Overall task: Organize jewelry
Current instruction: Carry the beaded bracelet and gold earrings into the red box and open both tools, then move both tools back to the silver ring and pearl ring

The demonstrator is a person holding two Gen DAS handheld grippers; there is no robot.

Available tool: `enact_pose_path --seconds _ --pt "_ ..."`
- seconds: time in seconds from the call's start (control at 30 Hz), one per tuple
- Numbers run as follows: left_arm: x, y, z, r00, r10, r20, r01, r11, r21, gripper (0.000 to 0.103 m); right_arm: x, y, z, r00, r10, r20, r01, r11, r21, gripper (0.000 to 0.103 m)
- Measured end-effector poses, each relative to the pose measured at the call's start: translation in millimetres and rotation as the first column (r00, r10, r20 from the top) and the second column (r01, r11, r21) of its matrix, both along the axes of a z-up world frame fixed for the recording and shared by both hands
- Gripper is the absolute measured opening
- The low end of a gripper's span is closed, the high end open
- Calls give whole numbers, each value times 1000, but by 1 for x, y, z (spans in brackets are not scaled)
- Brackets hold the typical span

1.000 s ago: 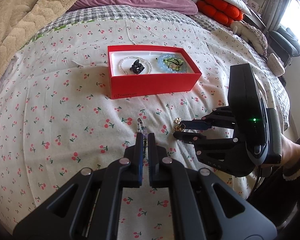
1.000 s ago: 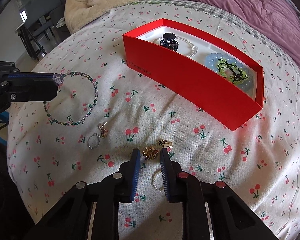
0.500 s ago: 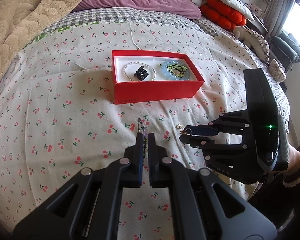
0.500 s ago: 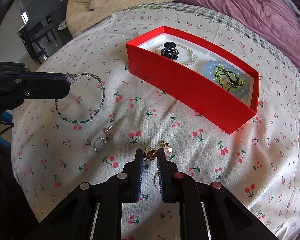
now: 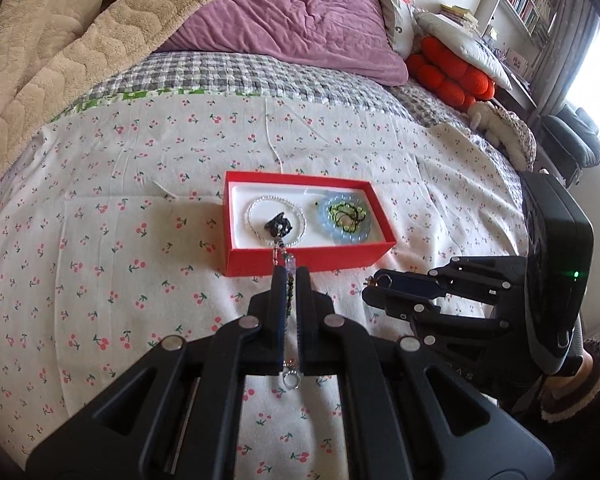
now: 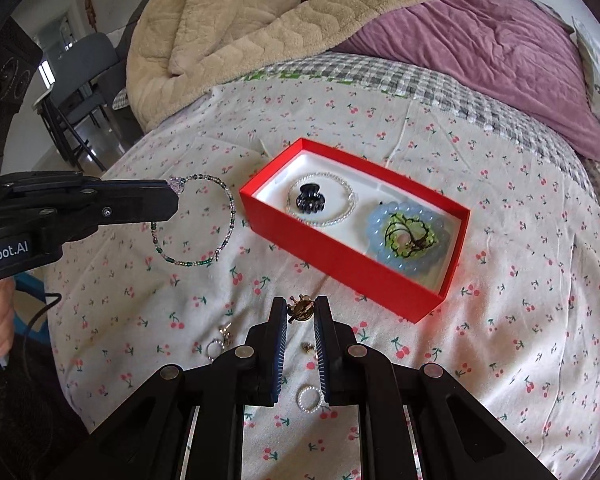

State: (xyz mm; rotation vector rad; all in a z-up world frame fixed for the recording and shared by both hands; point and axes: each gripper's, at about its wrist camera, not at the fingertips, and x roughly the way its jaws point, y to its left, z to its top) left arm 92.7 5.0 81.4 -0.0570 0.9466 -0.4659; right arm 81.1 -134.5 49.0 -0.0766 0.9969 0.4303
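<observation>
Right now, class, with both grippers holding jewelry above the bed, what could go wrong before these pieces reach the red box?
1. The beaded bracelet hangs from the left gripper by one end only; its loop could snag the red box wall.
2. The right gripper pinches a small gold earring at the jaws' very tips; it may slip out.
3. A dropped piece could land among the loose rings below.

Right hand-held gripper pinches a gold earring above the bedsheet.
</observation>
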Motion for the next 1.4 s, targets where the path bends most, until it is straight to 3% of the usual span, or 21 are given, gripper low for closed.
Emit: enact_pose_path --seconds 0.4,0.6,0.77,1.03,1.2,1.3,1.4 --pt "38 -3 4 996 86 23 -85 996 -38 5 33 -10 25 996 -79 27 77 995 66 14" --pt "63 -12 -5 990 134 45 -134 991 10 5 54 -5 11 994 -107 -9 108 991 74 14" --pt "81 -28 -27 992 124 -2 -124 990 65 5 70 -5 -7 990 -133 -53 137 987 83 14" --pt "92 -37 -40 993 109 -48 -108 994 28 5 81 -8 -27 986 -143 -90 149 987 63 14" --pt "93 -40 -42 994 101 -45 -99 994 47 5 84 -15 -28 984 -152 -96 159 984 74 15" --pt "92 -39 -41 994 96 -44 -93 994 57 12 84 -21 -27 980 -158 -123 170 981 95 16" --pt "89 -37 -38 995 90 -37 -87 995 55 27 84 -27 -24 975 -168 -144 184 977 109 17"
